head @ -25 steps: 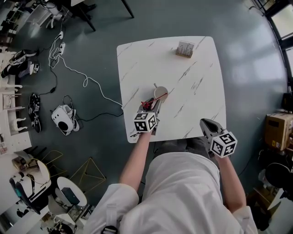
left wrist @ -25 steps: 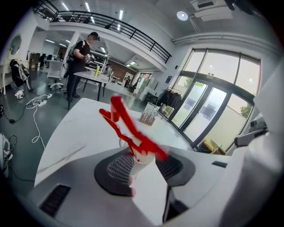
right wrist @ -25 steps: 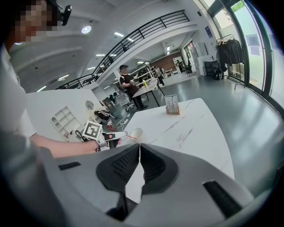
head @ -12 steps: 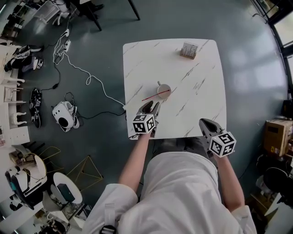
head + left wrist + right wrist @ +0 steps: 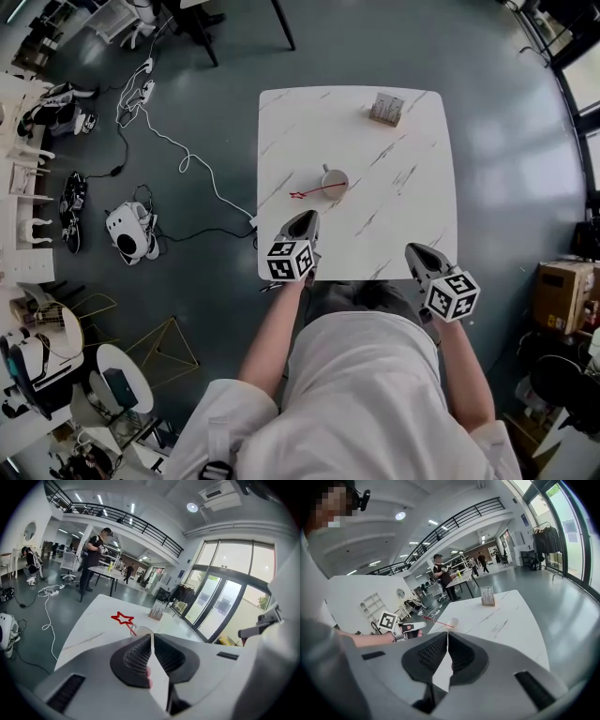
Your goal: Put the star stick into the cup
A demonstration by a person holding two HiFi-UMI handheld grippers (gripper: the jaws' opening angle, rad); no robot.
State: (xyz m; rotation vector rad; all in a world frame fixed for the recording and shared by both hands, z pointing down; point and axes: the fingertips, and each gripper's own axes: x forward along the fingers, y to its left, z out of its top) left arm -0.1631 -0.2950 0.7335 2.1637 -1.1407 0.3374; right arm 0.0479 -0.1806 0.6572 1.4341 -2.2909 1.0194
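**Desk:** What's on the list, biggest first?

**Me:** Item one: table [image 5: 412, 216], white marbled top, centre of frame. Item two: left gripper [image 5: 305, 220], at the table's lower left edge. Its jaws have just been closing and now meet on nothing. Item three: right gripper [image 5: 414, 251], at the lower right edge, jaws together and empty.

**Desk:** The small stock?

**Me:** Item four: card stand [image 5: 386, 108], upper right of the table. Item five: cup [image 5: 334, 180], mid-table. Item six: star stick [image 5: 314, 190], a thin red stem resting in the cup. It leans over the rim with the star out to the left, well apart from both grippers.

**Desk:** Handling?

**Me:** I judge it light, stiff and slender, and likely to tip out. I'd pinch mid-stem, never the star.
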